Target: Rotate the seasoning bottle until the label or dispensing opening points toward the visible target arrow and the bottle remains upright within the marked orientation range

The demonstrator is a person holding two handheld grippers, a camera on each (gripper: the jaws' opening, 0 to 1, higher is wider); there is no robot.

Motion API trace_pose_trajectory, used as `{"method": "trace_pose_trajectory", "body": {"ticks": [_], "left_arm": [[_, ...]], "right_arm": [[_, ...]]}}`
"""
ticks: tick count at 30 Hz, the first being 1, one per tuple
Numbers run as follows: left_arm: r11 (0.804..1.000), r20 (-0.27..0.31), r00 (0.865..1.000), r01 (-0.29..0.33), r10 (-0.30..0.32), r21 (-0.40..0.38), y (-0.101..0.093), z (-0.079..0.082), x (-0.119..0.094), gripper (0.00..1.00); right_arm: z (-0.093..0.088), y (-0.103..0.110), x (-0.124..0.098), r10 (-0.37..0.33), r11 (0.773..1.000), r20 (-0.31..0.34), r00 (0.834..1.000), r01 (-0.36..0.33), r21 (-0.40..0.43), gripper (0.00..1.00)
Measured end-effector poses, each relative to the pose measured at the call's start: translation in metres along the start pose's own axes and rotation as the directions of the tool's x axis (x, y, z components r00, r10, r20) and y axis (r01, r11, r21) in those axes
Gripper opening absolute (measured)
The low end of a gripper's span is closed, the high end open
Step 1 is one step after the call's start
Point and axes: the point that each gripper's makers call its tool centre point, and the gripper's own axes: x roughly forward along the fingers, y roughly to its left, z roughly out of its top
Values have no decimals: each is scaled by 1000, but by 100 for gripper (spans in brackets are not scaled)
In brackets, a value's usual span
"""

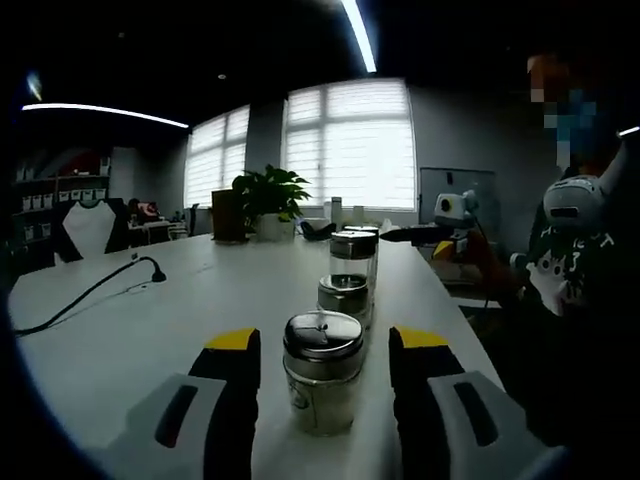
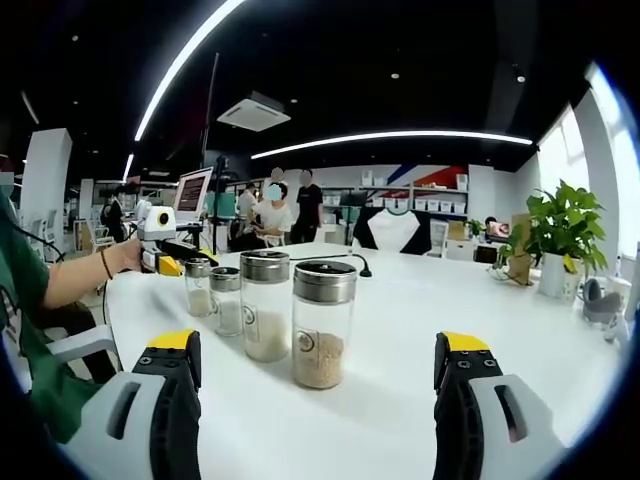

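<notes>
Bottle (image 1: 323, 370): upright between my left gripper's (image 1: 325, 350) spread jaws, untouched
Right gripper (image 2: 318, 352): jaws apart, jars (image 2: 322, 322) ahead hold granules

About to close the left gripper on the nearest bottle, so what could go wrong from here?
1. The bottles stand in a tight row: twisting the nearest short bottle between the open left gripper could knock the next bottle.
2. No target arrow shows on the table, so the end orientation may be misjudged.
3. The right gripper, open near the tall bottle, could tip it.
</notes>
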Motion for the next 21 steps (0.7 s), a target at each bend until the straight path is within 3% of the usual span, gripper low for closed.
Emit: {"method": "trace_pose_trajectory", "body": {"ticks": [6, 11, 21], "left_arm": [[1000, -8, 1000, 0, 0, -9, 1, -3, 3, 49], [1000, -18, 1000, 7, -8, -27, 1, -9, 4, 35], [1000, -17, 1000, -9, 9, -25, -2, -10, 7, 34]], "right_arm": [[0, 1, 1, 1, 1000, -2, 1000, -1, -1, 99], [-1, 0, 1, -1, 1000, -5, 1000, 1, 1, 99], [-2, -2, 0, -10, 1000, -9, 1000, 10, 8, 99]]}}
